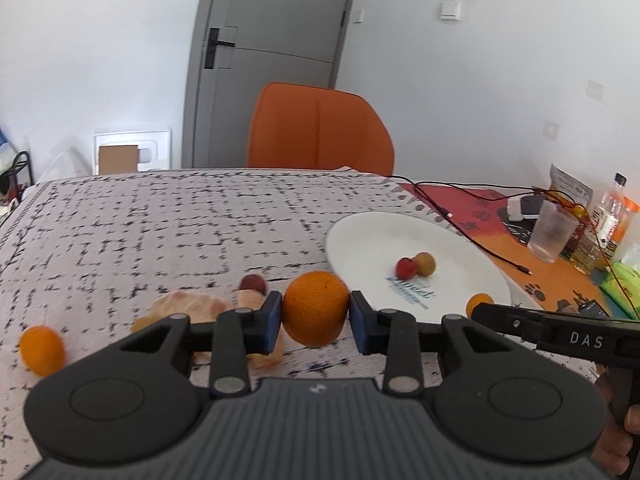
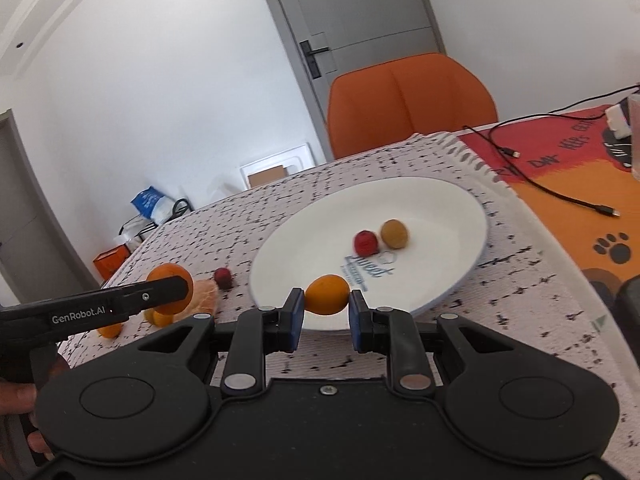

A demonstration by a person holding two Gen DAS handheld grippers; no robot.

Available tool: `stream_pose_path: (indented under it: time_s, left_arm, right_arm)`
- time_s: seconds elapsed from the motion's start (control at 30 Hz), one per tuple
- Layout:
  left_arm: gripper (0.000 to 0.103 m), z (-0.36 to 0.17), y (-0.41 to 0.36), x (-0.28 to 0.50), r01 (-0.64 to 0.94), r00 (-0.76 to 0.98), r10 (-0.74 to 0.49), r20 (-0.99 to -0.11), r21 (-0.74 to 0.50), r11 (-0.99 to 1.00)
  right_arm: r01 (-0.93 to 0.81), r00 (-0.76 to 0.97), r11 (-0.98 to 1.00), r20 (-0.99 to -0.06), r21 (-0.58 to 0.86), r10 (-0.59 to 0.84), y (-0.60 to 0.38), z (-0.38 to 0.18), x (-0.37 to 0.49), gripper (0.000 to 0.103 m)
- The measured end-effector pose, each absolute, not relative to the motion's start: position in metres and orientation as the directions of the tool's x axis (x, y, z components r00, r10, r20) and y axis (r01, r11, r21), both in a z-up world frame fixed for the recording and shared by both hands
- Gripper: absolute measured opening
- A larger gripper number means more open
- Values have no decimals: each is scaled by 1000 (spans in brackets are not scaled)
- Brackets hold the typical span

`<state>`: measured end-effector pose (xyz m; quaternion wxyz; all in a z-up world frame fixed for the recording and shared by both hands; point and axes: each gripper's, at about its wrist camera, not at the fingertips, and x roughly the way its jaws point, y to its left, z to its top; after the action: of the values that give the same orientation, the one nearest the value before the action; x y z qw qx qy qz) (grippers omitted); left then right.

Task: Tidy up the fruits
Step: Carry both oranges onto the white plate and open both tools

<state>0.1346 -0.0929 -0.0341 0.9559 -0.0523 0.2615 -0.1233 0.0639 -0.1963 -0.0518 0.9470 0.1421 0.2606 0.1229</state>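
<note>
While both claws are carrying fruit above the counter (image 1: 200, 216), the left claw (image 1: 316, 316) is clenching a large orange (image 1: 316, 308) between its blue pads, gripping it across its widest part, probably so the round skin cannot roll out. Ahead and to the right of that claw, the white plate (image 1: 360, 236) is sitting with a small red fruit (image 1: 406, 267) and a yellowish fruit (image 1: 426, 264) touching each other near its middle; this looks like the collecting spot for the task. Beneath and to the left of the left claw, a peeled citrus piece (image 1: 188, 306) and a dark red fruit (image 1: 253, 282) are lying on the patterned cloth, and a small orange fruit (image 1: 42, 350) is resting farther left, well apart from the plate. The right claw (image 2: 322, 314) is grasping a small orange fruit (image 2: 327, 295) of its own, its pads pressing on the two ends, and it is hovering just over the plate's near rim (image 2: 440, 300), so a release there would likely drop the fruit inside. From the right wrist view, the left claw with its orange (image 2: 170, 288) is showing off to the left, over the loose fruit pile. Beyond the plate to the right, a black cable (image 2: 540, 184) is trailing across an orange mat, clear of both claws. I judge the sorting roughly halfway done, with several pieces waiting on the cloth.
</note>
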Motion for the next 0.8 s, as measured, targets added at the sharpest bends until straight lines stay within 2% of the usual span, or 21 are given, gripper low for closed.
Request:
stream_pose_path:
  time_s: [0.1,0.8]
  left_arm:
    - [34,-33,-103,138,230,827,-280,-488,-160,960]
    - [35,-27,-151,157,327,805,-351,-479,-136,935]
  right_arm:
    - [-142,842,931,-453,336,292,-204,-51,61,29]
    - [-115,854,927,-441,358,277,-226,-49,47,30]
